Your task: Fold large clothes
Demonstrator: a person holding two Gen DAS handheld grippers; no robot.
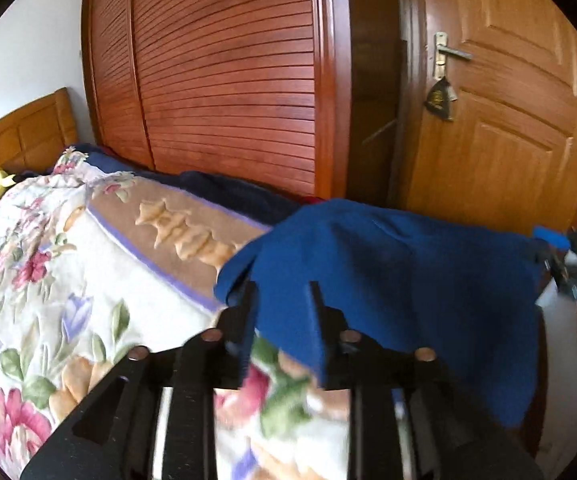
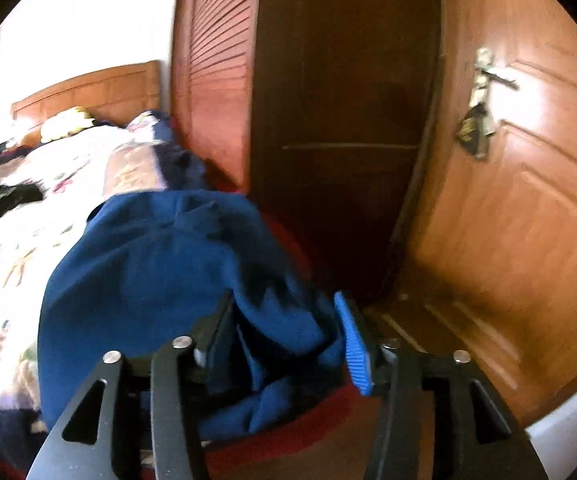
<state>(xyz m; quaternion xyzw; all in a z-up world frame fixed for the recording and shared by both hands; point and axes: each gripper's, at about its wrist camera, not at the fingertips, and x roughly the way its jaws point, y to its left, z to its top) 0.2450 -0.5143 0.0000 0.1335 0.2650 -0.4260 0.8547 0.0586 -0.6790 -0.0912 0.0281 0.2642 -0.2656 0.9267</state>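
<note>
The blue garment point(image 1: 400, 264) lies on the foot end of the bed point(image 1: 48, 248), over the flowery blanket point(image 1: 28, 280). The left hand-held gripper point(image 1: 282, 292) has its jaws a little apart with cloth between them. The right hand-held gripper point(image 2: 284, 312) is wider apart around a fold; the blur hides whether either one pinches.

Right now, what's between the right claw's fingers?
Blue garment fabric bunches between them in the right wrist view; the right claw stands open, its blue pad showing bare.
</note>
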